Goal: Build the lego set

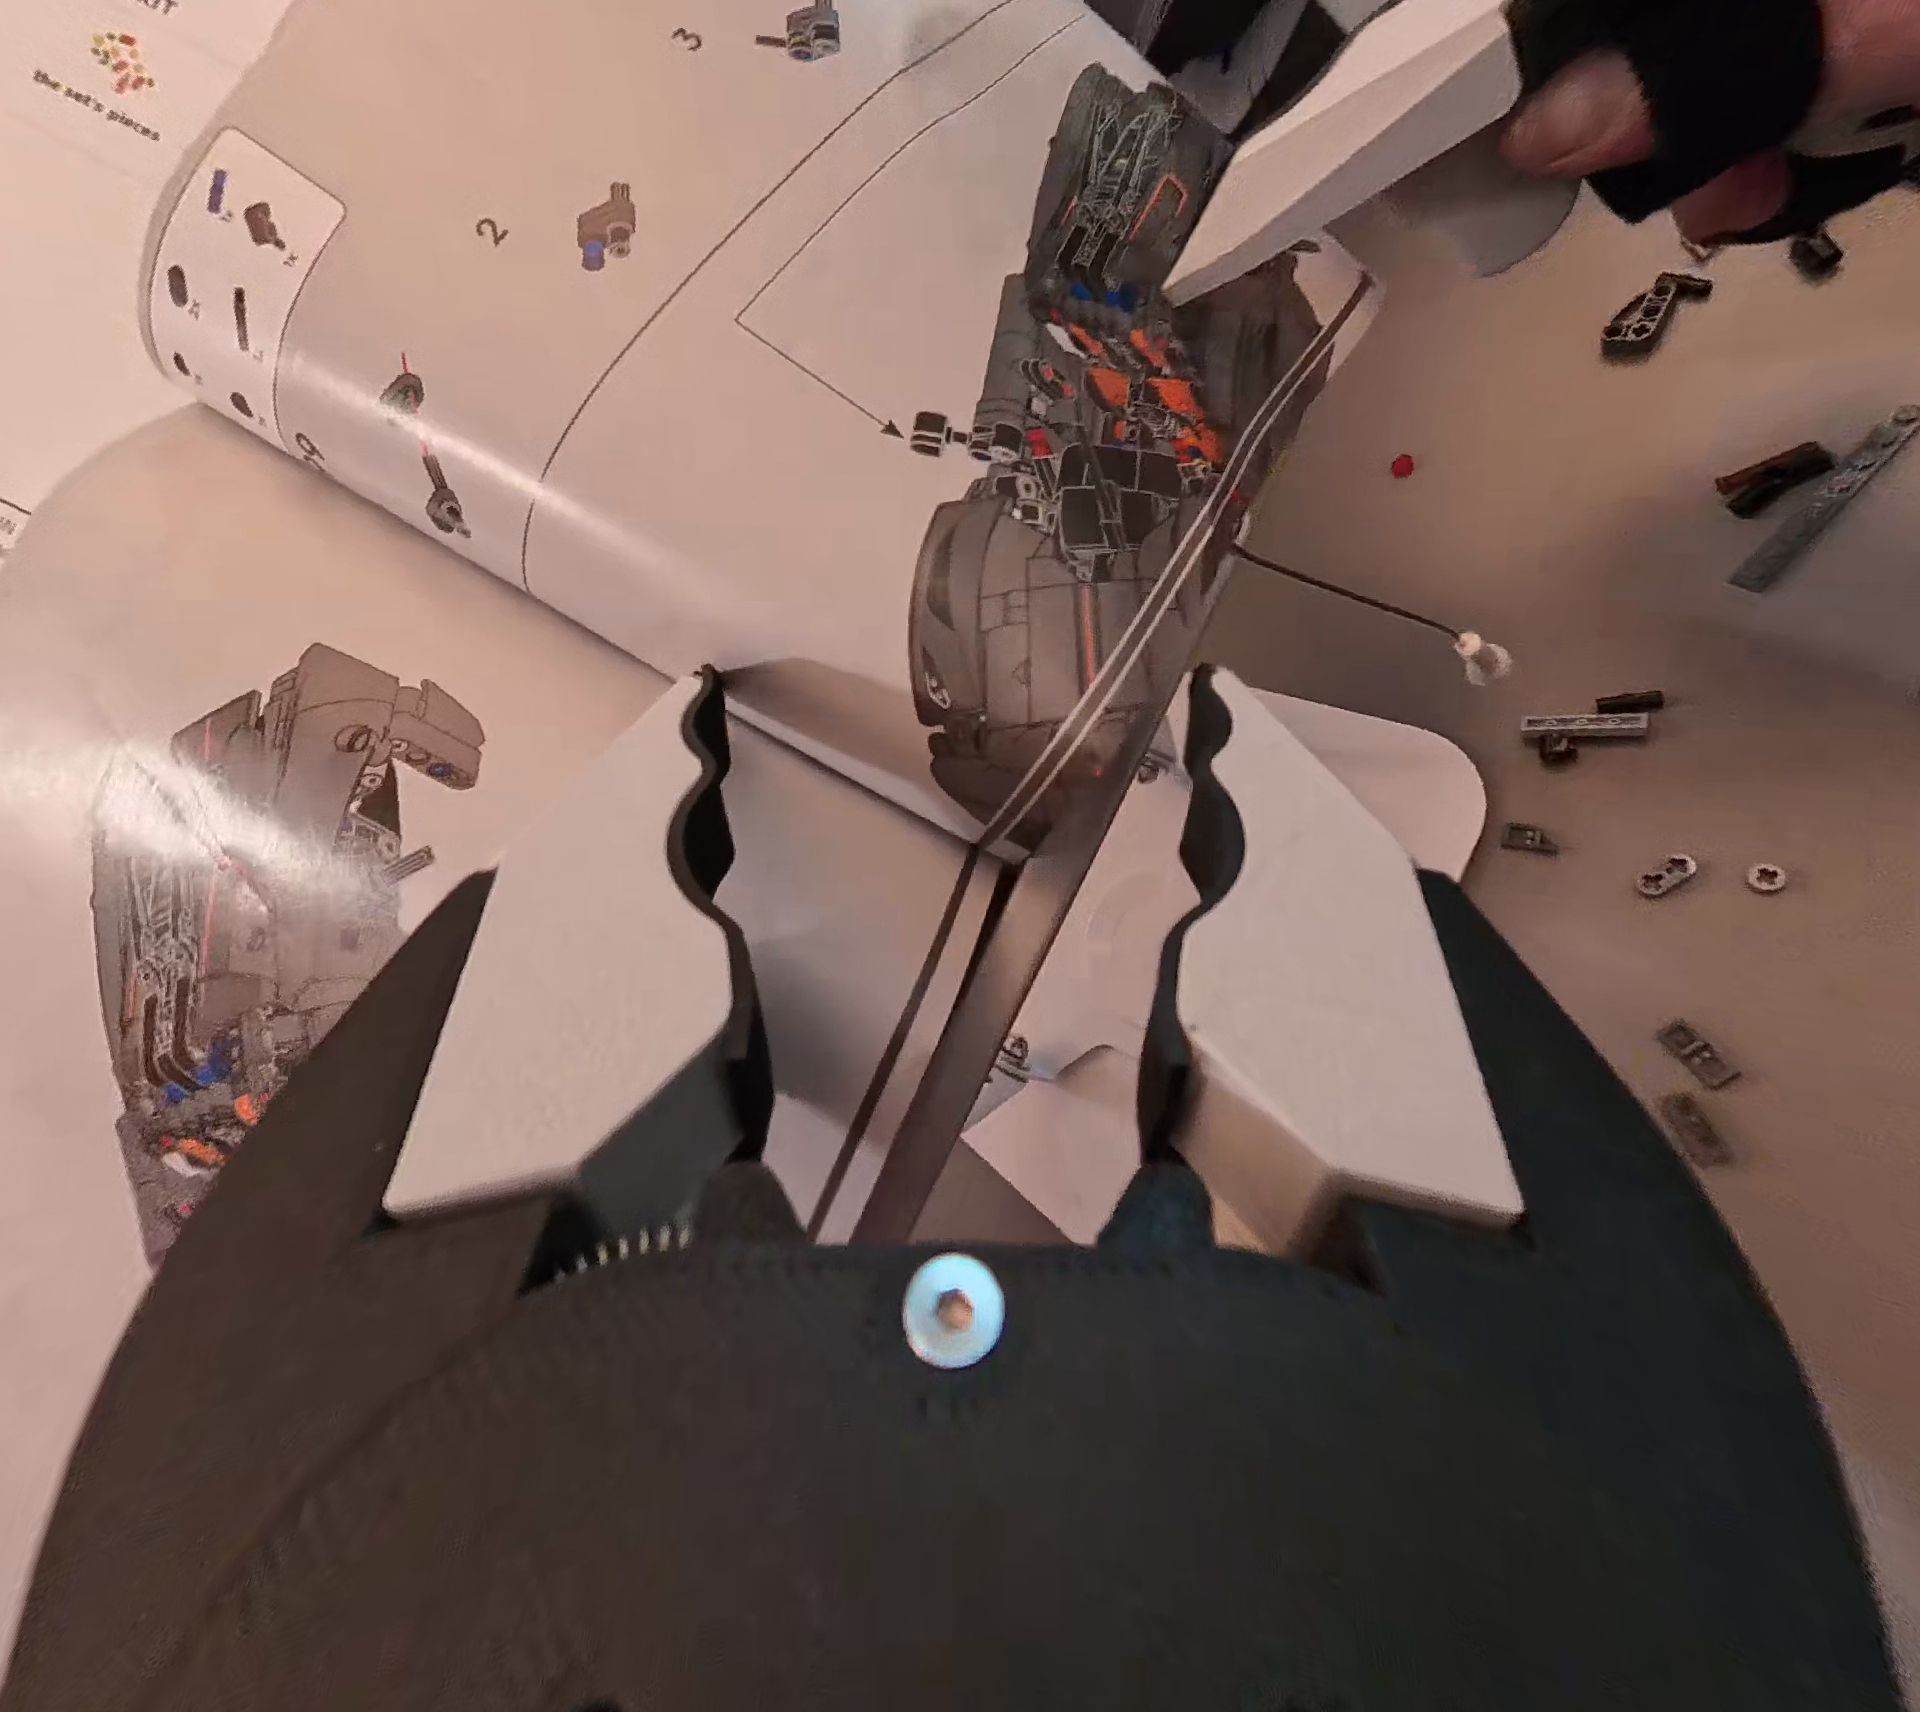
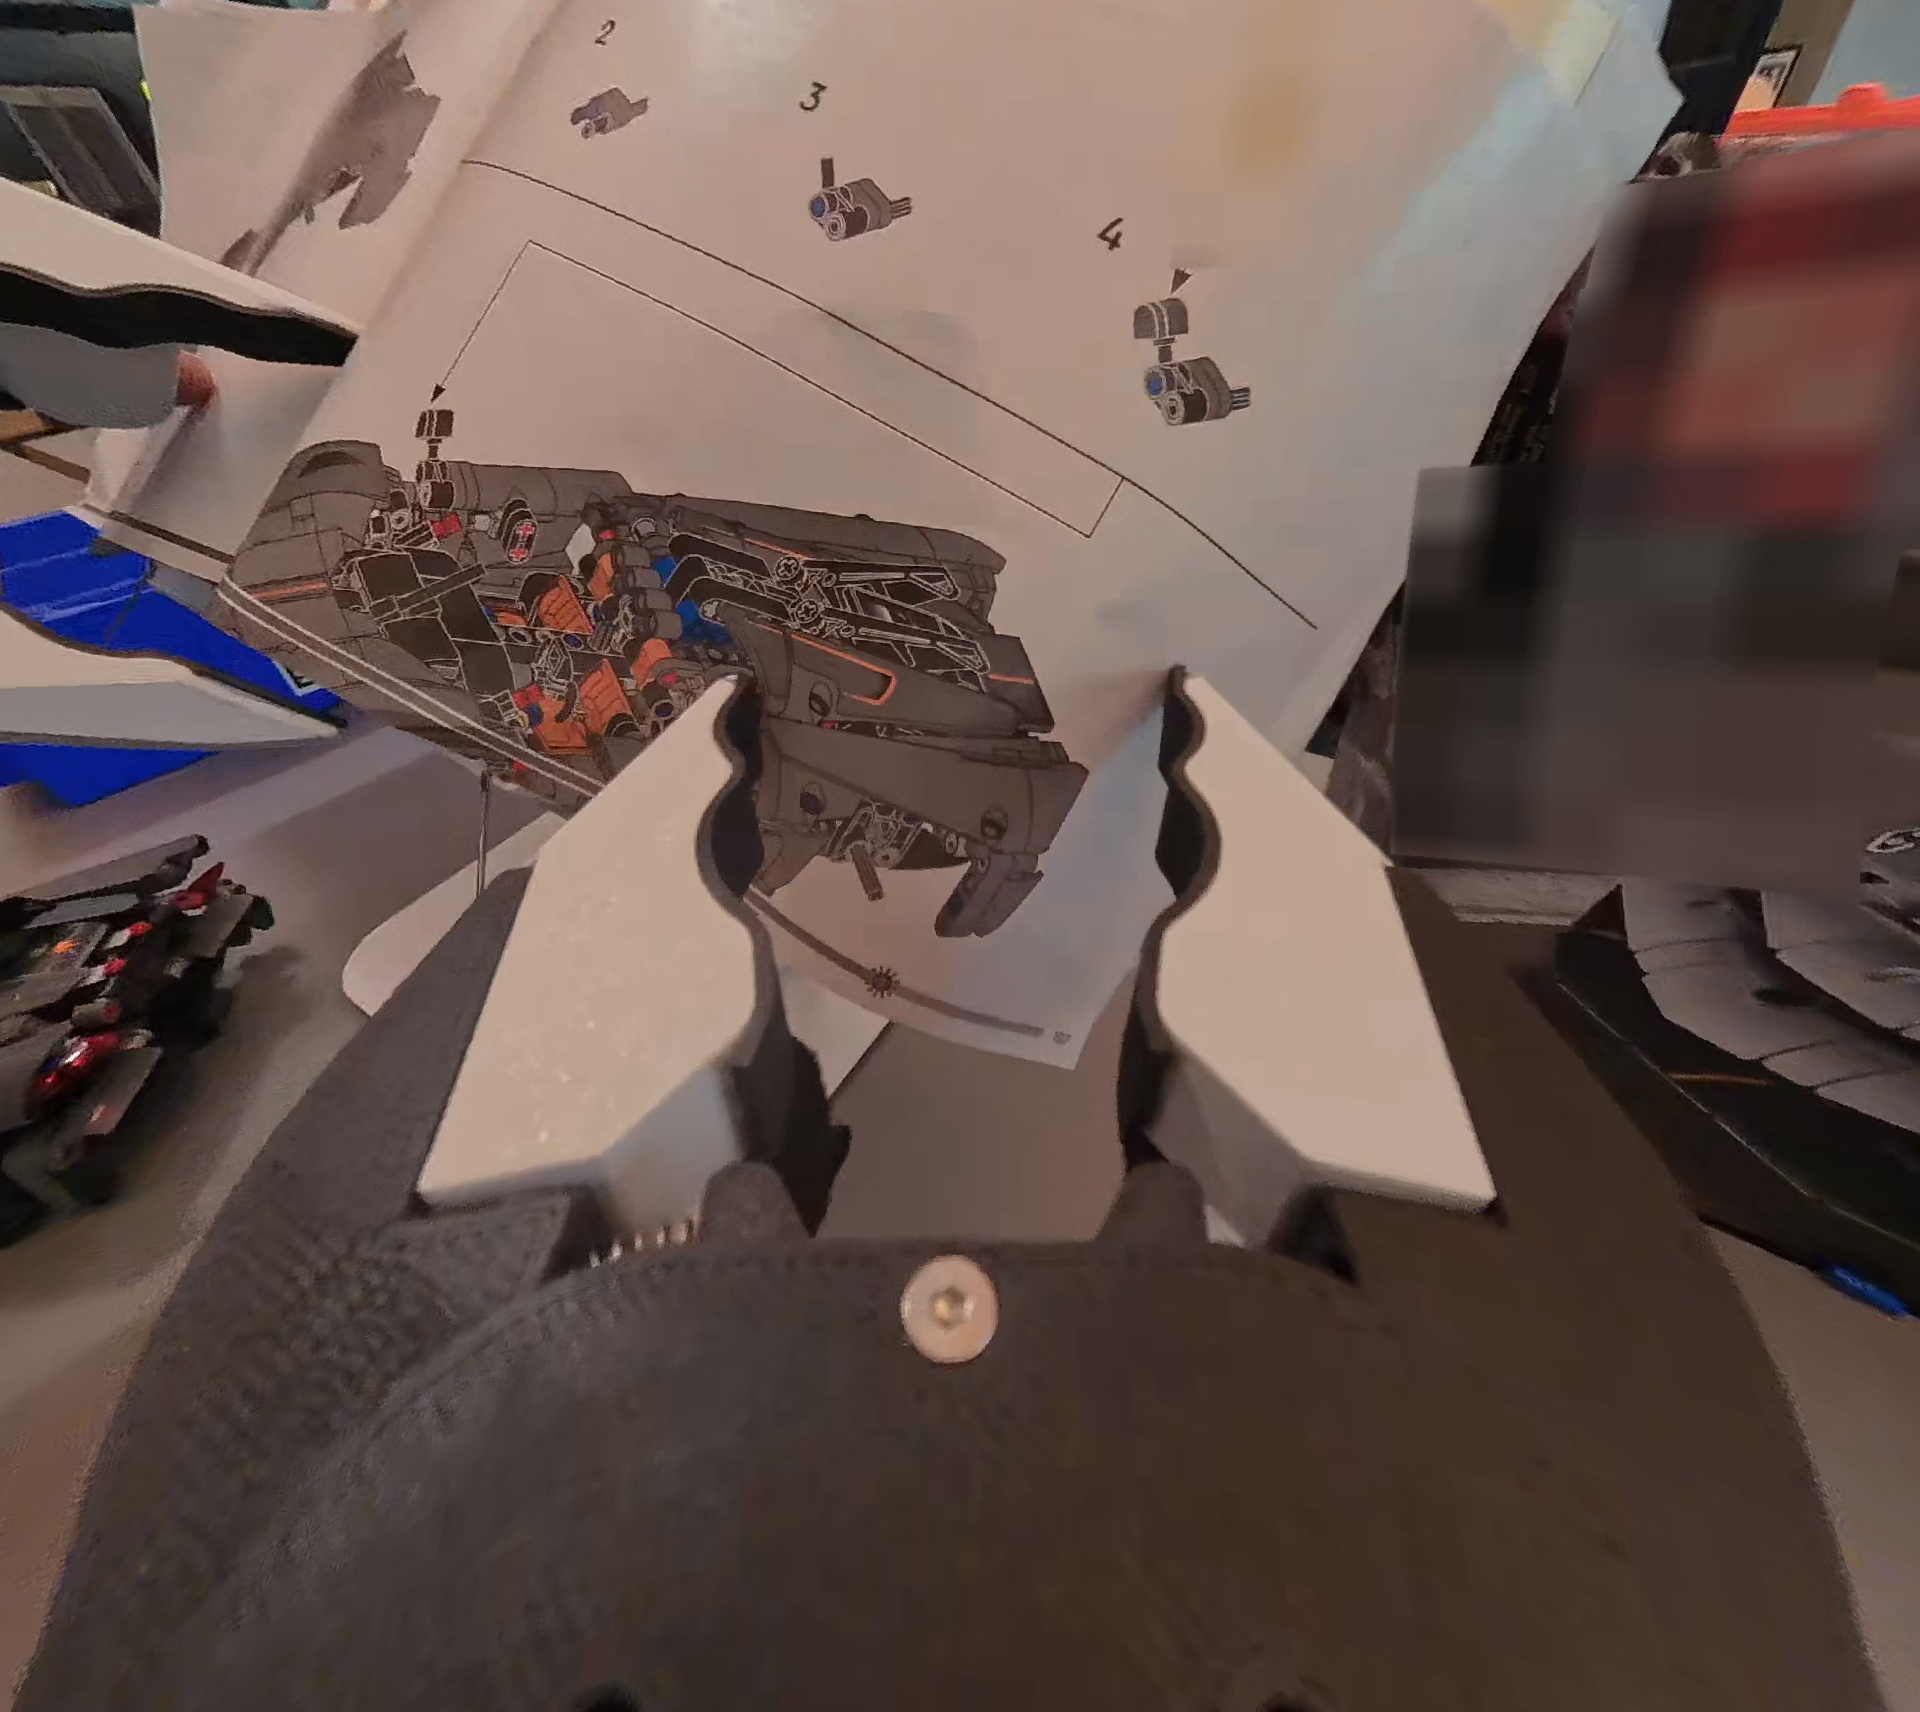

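1. My left tool stood spread, its white fingers with wavy black pads either side of the glossy white instruction booklet, pinching nothing.
2. The booklet lay open on the pale counter, one page standing up on edge and running between the left tool's fingers.
3. My right tool was also spread and empty, its fingers just in front of the lifted, curling page with its grey and orange car drawing.
4. In the left wrist view the right tool showed at the far right, held by a hand in a black fingerless glove, a finger tip at the page's printed car.
5. Small dark grey and black lego pieces lay scattered on the counter at the right.
6. A partly built black lego car with red bits sat at the near left in the right wrist view.
7. A blue and white sheet lay at the left, behind the car.
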Demonstrator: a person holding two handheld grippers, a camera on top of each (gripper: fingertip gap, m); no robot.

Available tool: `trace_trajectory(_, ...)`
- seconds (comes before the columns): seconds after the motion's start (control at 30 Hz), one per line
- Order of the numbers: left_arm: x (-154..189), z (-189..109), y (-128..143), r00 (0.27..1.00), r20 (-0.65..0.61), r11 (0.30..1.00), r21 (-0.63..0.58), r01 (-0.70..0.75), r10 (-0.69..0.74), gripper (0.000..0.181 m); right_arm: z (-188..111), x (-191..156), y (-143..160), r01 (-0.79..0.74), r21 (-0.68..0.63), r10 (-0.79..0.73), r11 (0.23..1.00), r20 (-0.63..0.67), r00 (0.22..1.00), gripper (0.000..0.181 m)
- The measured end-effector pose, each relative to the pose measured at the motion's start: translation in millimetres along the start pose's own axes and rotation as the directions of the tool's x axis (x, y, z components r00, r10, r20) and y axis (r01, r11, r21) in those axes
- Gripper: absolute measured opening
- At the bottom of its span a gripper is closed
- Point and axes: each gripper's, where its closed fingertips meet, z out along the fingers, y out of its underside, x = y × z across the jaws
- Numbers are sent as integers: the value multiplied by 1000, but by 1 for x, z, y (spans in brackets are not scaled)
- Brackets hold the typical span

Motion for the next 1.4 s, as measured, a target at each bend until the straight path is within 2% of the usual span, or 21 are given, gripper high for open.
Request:
trace_trajectory(0.07, 1, 2, -1, 1000, 13, 1000, 8, -4, 4, 86, -4, 0, -1, 31, 15, -31, 999, -3, 1000, 57)
trace_trajectory(0.13, 2, 2, 0, 999, 27, 999, -10, -40, 40, 85, -9, 4, -2, 62, 26, -62, 998, -7, 998, 49)
trace_trajectory(0.3, 3, 1, 2, 1000, 13, 1000, -5, 3, -3, 85, -18, 11, -7, 13, 28, -14, 1000, 54, 998, 13)
trace_trajectory(0.37, 2, 1, 3, 1000, 16, 1000, -4, 13, -13, 85, -16, 6, 0, 20, -20, -18, 1000, 100, 995, 6)
trace_trajectory(0.43, 2, 2, 4, 999, 40, 1000, -20, -18, 19, 85, -19, 12, -1, 17, -12, -16, 1000, 80, 997, 2)
trace_trajectory(0.53, 5, 6, 4, 992, 61, 993, -58, -105, 109, 90, -26, 19, -10, -40, 18, 38, 999, 83, 996, 18)
trace_trajectory(0.67, 8, 7, -12, 983, 95, 988, -6, -156, 156, 79, -29, 30, -15, -104, 34, 102, 994, 68, 993, 51)
trace_trajectory(0.77, 14, 13, -13, 977, 84, 980, -39, -195, 198, 72, -26, 33, -5, -133, -6, 133, 991, 76, 988, 59)
trace_trajectory(1.0, 18, 23, -9, 970, 77, 972, -72, -224, 229, 73, -19, 31, 13, -170, -87, 179, 982, 112, 977, 48)
trace_trajectory(1.1, 17, 22, -9, 973, 59, 973, -65, -221, 225, 72, -18, 26, 12, -155, -84, 165, 984, 129, 978, 37)
trace_trajectory(1.23, 22, 17, -12, 984, -55, 985, -31, -173, 171, 72, -14, 18, 15, -153, -89, 165, 984, 148, 975, 29)
trace_trajectory(1.3, 19, 13, -10, 981, -107, 986, -35, -164, 159, 65, -13, 17, 14, -175, -84, 187, 981, 157, 970, 37)
trace_trajectory(1.37, 20, 10, -12, 975, -182, 990, -29, -135, 127, 66, -13, 24, 11, -205, -61, 212, 977, 133, 968, 56)
trace_trajectory(1.4, 19, 8, -13, 971, -211, 992, -25, -122, 114, 64, -13, 27, 10, -220, -52, 225, 974, 121, 967, 60)
